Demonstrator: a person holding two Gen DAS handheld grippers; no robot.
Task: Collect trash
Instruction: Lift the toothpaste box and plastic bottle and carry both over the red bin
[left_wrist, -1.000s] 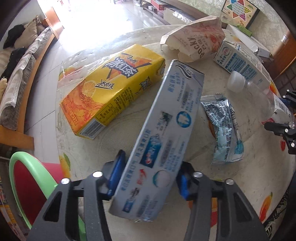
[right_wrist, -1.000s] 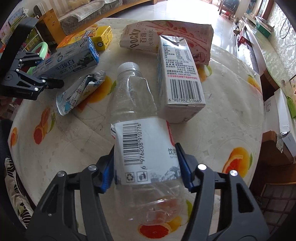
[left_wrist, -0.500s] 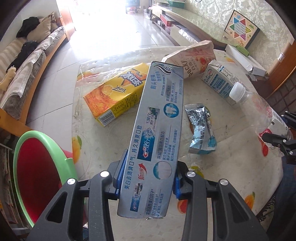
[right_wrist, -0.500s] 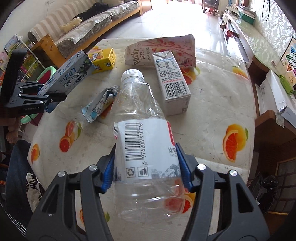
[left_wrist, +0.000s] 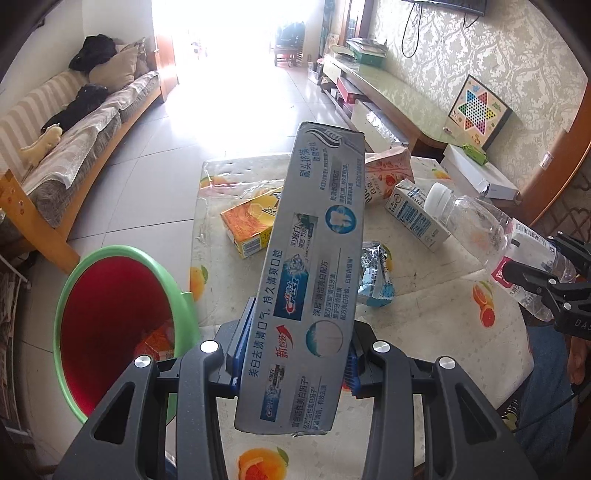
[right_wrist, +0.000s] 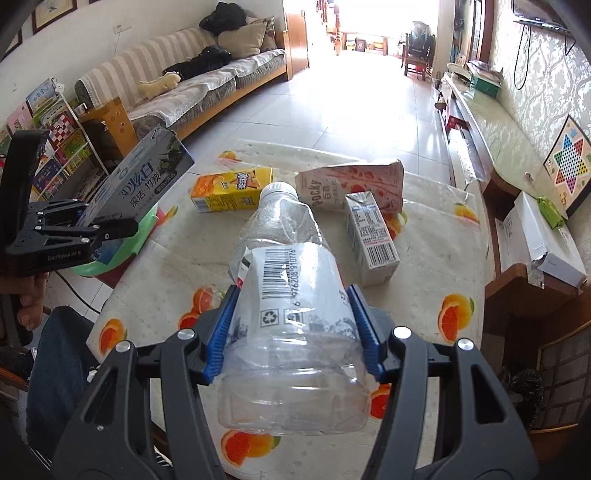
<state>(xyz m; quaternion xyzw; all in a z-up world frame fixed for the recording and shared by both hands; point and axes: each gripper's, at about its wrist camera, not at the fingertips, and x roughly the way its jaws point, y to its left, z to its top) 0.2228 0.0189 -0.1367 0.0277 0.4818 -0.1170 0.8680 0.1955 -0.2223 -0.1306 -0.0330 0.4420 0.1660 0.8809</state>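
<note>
We log the left tool (left_wrist: 291, 363): blue pads clamped on both long sides of a grey rectangular toothpaste carton (left_wrist: 310, 273), held clear above the tabletop (left_wrist: 436, 325). To its left, below it, stands a green-rimmed red plastic bin (left_wrist: 122, 258) with some trash at the bottom.

We log the right tool (right_wrist: 291, 334): closed around the labelled middle of a clear crumpled plastic bottle with a white cap (right_wrist: 288, 288), raised off the tabletop.

Beyond the right tool, on the tabletop: a yellow-orange drink carton (right_wrist: 232, 188), a pink Pocky box (right_wrist: 354, 186), a white milk carton (right_wrist: 371, 236). Ahead of the left tool lies a silver-blue foil wrapper (left_wrist: 376, 273).
</note>
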